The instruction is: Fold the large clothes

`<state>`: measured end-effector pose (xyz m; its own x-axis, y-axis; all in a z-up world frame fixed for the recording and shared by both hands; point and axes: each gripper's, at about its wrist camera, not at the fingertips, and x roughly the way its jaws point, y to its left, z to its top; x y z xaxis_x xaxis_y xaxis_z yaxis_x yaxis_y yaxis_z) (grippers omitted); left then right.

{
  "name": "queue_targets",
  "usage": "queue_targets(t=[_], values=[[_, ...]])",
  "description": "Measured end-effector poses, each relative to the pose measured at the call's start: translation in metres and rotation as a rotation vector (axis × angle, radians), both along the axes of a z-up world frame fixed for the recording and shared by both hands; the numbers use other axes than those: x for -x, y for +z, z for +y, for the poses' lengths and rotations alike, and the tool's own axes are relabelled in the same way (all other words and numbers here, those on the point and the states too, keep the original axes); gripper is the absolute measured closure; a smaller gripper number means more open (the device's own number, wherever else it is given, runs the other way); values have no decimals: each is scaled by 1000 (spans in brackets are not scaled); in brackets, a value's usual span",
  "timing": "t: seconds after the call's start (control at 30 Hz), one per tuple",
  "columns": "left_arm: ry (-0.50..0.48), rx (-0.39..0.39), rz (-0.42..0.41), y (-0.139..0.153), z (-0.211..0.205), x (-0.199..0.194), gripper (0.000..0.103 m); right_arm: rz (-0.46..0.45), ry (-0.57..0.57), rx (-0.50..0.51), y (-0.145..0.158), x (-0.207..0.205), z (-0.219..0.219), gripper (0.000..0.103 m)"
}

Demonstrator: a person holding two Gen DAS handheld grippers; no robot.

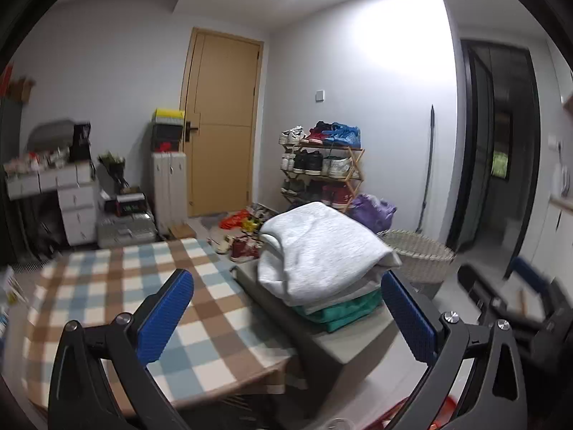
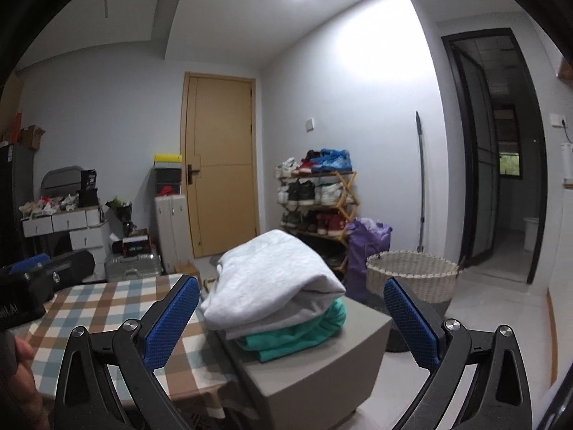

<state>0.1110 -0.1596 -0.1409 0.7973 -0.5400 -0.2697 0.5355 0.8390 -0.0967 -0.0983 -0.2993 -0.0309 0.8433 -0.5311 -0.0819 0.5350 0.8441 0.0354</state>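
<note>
Currently, both tools stand with jaws spread wide and nothing between them: the left hand-held gripper [image 1: 286, 304] and the right hand-held gripper [image 2: 292, 310] each frame the folded stack [image 2: 275, 286] without touching it. The stack rests on a grey stool [image 2: 315, 369] that stands just beside the right edge of the bench [image 1: 118, 286], which is covered by a checked cloth. Three folded layers can be counted: a pale grey garment [image 1: 318, 247] on top, a second grey layer under it, and a teal garment [image 2: 304, 333] at the bottom. One woven basket [image 2: 412, 272] stands on the floor beyond the stool, and no unfolded garment lies on the bench. Judged from this, the folding of the top piece appears finished and a further garment must be fetched. The main risk is to the stack: the top garment overhangs the layers below, so a passing pad that brushes it could drag it off the stool or undo its folds. A second risk is collision between the two tools, which are close together.
</note>
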Motion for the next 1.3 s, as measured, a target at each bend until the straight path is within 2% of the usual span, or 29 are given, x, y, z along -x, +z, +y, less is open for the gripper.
queue_targets(t=[0.2, 0.53, 0.63, 0.8, 1.3], values=[[13, -4, 20, -7, -4, -13, 1, 7, -49, -35, -3, 2, -1, 0], [6, -5, 25, -17, -6, -11, 1, -16, -64, 26, -9, 8, 17, 0], [-7, -1, 44, -16, -7, -10, 1, -21, -70, 56, -10, 10, 21, 0], [-21, -13, 20, -11, -11, -3, 1, -25, -83, 74, -7, 11, 21, 0], [-29, -20, 28, -4, -9, -3, 1, -39, -103, 69, -5, 16, 16, 0]])
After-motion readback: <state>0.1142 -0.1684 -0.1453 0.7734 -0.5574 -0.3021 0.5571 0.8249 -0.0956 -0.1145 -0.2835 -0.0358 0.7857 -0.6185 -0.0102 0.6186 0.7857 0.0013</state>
